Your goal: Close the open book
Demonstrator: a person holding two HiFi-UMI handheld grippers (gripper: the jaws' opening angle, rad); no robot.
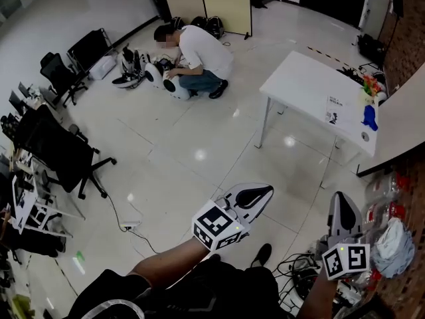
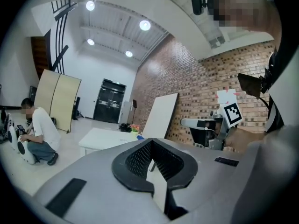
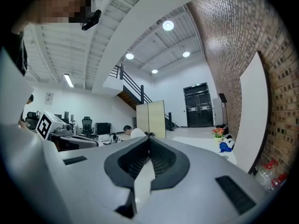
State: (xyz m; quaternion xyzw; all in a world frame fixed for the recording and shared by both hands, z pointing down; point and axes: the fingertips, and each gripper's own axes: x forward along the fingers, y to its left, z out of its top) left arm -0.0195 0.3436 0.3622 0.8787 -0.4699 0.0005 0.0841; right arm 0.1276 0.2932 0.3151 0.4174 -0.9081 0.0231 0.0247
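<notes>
A white table [image 1: 302, 85] stands ahead at the right, and a small white printed booklet or sheet [image 1: 335, 109] lies near its right end. It is too small to tell whether this is the open book. Beside it are a flower pot [image 1: 372, 85] and a blue object [image 1: 370, 117]. My left gripper [image 1: 264, 191] is held out level over the floor, well short of the table, jaws together and holding nothing. My right gripper [image 1: 340, 205] is beside it, also shut and empty. Both gripper views, left gripper [image 2: 151, 142] and right gripper [image 3: 149, 138], show the tips meeting.
A person [image 1: 199, 58] crouches on the floor at the back by white machine parts [image 1: 159, 75]. Black office chairs [image 1: 60, 148] and desks line the left. Cables [image 1: 136, 228] run across the floor. A white board [image 1: 398, 121] leans at the right, with bottles and a bag [image 1: 392, 244] below.
</notes>
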